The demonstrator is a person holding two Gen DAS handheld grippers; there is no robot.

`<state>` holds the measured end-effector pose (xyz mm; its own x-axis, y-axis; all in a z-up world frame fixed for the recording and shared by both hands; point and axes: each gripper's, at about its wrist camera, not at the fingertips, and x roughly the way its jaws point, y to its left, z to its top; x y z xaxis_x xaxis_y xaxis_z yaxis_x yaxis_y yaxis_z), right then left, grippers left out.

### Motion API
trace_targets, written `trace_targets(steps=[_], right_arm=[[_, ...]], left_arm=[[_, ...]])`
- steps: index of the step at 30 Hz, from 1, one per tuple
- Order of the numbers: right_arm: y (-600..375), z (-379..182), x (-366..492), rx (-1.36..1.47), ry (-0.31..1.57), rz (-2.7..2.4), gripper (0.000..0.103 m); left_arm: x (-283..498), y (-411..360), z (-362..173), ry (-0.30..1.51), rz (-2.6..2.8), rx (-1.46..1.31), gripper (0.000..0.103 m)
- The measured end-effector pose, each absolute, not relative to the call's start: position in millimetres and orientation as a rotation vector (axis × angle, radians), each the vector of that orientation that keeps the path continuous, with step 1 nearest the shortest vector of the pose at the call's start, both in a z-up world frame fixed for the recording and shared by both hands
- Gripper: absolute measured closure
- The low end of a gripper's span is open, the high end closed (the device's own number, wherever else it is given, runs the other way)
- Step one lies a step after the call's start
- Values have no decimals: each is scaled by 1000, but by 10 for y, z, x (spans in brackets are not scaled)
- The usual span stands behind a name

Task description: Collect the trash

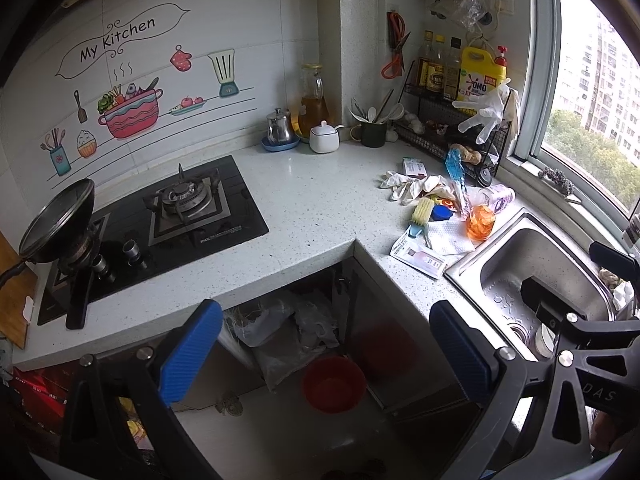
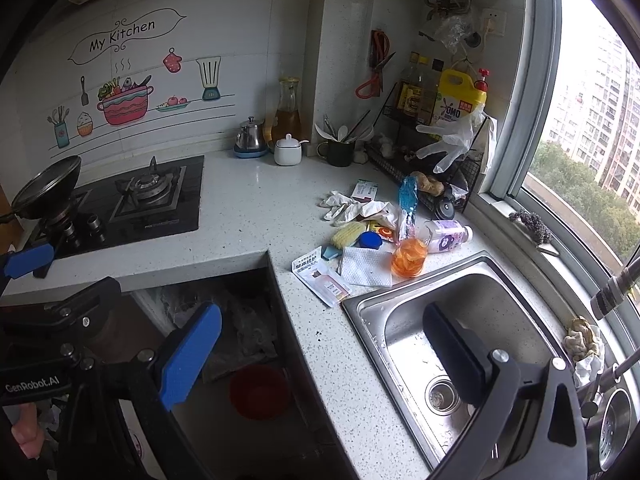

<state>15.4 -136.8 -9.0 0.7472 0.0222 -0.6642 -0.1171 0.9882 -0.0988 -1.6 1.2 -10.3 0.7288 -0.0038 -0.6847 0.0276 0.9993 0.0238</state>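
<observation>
Left tongs (image 1: 326,354) spread wide, empty, held above red bin (image 1: 334,384) in open recess under surface (image 1: 320,204). Right tongs (image 2: 322,354) likewise spread wide, empty, straddling surface edge and sink (image 2: 472,320). Trash pile (image 2: 372,236) heaped on surface beside sink, well ahead of both tongs: crumpled gloves, paper towel, packets, orange bag. Recess contents dim, bags indistinct.

Trash pile (image 2: 372,236) lies on the counter (image 2: 256,196) between stove (image 2: 132,200) and sink (image 2: 460,344); bucket (image 2: 258,392) below.
</observation>
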Motion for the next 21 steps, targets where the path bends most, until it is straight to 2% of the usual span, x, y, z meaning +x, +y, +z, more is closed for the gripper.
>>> trace_targets(steps=[12, 21], right_arm=[[-1564, -254, 448, -113, 772, 27, 1], [-1696, -499, 1016, -103, 854, -37, 1]], left_arm=[[528, -274, -317, 824, -74, 52, 0], [1356, -452, -646, 941, -177, 84, 0]])
